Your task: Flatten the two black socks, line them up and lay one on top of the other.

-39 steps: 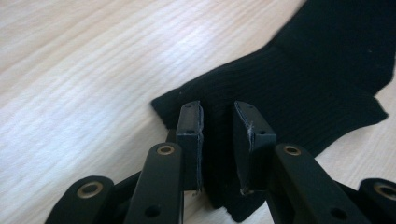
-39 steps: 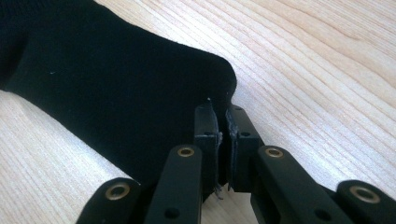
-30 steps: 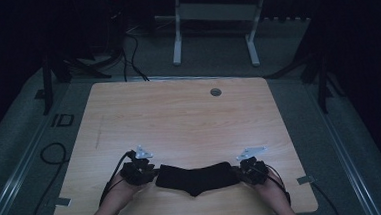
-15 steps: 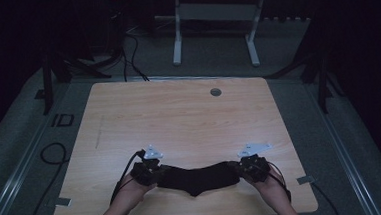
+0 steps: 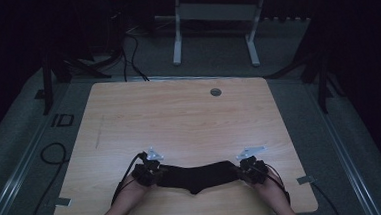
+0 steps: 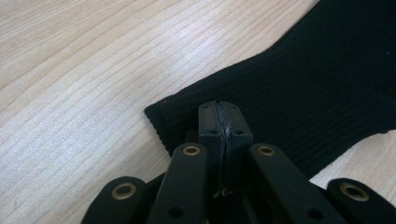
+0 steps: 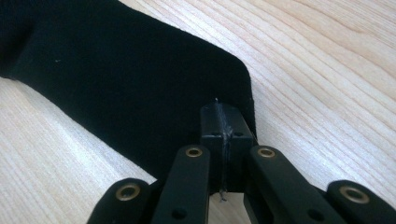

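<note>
While both grippers pinch opposite ends of one long black knitted sock (image 5: pixel 196 176), it lies stretched across the near edge of the pale wood-grain table (image 5: pixel 179 118), close to the person's side; going left to right: the left gripper (image 5: pixel 155 172) sits at the sock's left end, held by the person's left hand (image 5: pixel 129 196); in the left gripper view its fingers (image 6: pixel 208 122) are pressed tight together on the ribbed cuff (image 6: pixel 187 116), no gap between the pads, cloth caught in the seam; the middle of the sock sags toward the person with a small bulge, likely the heel, so it is not yet flat; at the right end the right gripper (image 5: pixel 246 169), held by the right hand (image 5: pixel 276 195), is likewise clamped; the right gripper view shows its fingers (image 7: pixel 239 128) closed on the smooth rounded toe end (image 7: pixel 233 84); the cloth rests on the table in both close views, not lifted; step in hand, by my judgement: spreading or straightening the sock by pulling its ends apart, probably before a fold; next move calls for an even outward pull to take out the sag, keeping both ends low on the table, or bringing one end over to the other; risk: cloth slipping from a shallow edge grip; a small round grey grommet (image 5: pixel 215 92) sits far off near the back edge, well apart.
</note>
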`<state>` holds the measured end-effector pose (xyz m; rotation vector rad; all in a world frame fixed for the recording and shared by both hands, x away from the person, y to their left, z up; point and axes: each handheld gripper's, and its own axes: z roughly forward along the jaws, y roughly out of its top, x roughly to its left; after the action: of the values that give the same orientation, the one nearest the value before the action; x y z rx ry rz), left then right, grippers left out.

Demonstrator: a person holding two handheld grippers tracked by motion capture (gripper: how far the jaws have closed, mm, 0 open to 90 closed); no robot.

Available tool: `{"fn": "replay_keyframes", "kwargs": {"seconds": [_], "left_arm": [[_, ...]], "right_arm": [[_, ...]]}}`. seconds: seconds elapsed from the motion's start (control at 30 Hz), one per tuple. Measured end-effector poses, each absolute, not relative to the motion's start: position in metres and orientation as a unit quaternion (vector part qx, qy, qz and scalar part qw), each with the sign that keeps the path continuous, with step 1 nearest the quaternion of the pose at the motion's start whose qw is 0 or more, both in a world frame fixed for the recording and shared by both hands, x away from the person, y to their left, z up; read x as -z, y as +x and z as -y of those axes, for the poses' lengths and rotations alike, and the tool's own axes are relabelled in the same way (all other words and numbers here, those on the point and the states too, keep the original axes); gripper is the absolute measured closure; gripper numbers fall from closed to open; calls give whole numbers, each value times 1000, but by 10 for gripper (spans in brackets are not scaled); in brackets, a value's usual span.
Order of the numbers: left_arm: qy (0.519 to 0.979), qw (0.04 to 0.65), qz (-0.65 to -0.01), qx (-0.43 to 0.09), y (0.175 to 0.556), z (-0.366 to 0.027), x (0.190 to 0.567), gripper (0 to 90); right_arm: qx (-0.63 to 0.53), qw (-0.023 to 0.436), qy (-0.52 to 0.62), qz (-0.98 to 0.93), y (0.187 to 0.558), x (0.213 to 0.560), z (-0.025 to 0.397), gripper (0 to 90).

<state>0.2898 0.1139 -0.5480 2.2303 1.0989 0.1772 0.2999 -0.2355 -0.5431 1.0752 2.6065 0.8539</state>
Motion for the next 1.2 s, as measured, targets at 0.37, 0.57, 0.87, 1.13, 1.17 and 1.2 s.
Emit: {"fn": "replay_keyframes", "kwargs": {"seconds": [0.37, 0.57, 0.87, 1.13, 1.17, 1.2], "left_arm": [[837, 355, -413, -59, 286, -109, 535, 880], [843, 335, -419, -48, 290, -109, 552, 880], [841, 341, -417, -59, 307, -112, 554, 880], [838, 343, -419, -66, 326, -114, 554, 880], [837, 344, -421, -67, 329, -114, 554, 880], [837, 346, -419, -67, 332, -114, 555, 880]], "right_arm": [[-324, 122, 373, -861, 306, 517, 244, 818], [-295, 104, 360, -879, 309, 537, 231, 871], [-286, 107, 366, -879, 325, 543, 230, 875], [-279, 115, 370, -879, 346, 543, 225, 875], [-278, 115, 371, -879, 349, 542, 224, 874], [-278, 114, 373, -878, 352, 542, 224, 874]]}}
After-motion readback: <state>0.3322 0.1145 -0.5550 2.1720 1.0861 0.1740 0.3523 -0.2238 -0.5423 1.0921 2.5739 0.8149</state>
